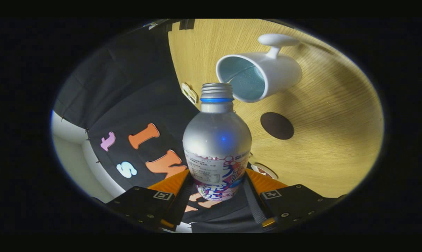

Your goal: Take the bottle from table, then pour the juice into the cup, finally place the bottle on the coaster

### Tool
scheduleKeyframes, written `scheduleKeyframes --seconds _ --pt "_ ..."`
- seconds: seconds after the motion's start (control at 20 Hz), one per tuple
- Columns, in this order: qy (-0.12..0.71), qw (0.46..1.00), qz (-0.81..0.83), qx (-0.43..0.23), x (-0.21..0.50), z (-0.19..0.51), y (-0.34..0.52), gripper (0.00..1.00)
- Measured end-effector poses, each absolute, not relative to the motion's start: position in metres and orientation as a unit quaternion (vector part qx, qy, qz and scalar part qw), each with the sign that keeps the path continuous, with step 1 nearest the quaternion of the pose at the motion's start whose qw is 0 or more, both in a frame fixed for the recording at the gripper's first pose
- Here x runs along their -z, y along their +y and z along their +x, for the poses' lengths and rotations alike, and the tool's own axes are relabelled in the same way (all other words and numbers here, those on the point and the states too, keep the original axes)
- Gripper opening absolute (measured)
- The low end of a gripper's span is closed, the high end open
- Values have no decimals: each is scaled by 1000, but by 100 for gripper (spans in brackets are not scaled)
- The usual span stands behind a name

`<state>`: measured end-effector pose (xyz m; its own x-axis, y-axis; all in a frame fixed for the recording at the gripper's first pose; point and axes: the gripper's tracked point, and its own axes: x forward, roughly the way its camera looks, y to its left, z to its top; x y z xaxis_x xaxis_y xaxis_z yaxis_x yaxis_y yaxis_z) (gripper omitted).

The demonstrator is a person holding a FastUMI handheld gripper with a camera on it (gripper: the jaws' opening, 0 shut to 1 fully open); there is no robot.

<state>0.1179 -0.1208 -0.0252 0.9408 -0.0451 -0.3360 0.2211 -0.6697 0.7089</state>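
A silver bottle (216, 140) with a blue neck ring and a printed label sits between my two fingers, and my gripper (216, 183) is shut on its lower body. The whole view is rolled, so the bottle is tipped with its uncapped threaded mouth pointing toward the white cup (263, 75). The cup, with a pale blue inside and a handle, stands on the wooden table (330, 140) just beyond the bottle's mouth. A dark round coaster (276, 125) lies on the table beside the cup, closer to my fingers.
The booth's black cloth wall (127, 105) runs along the table's far edge. A small white tag (189, 92) sits at that edge near the bottle's neck. Another round object (265, 171) peeks out on the table behind the bottle's base.
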Motion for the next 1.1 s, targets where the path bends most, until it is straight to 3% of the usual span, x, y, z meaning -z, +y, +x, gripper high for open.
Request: scheduleKeyframes --seconds 1.1 --pt "20 343 925 161 16 127 -139 77"
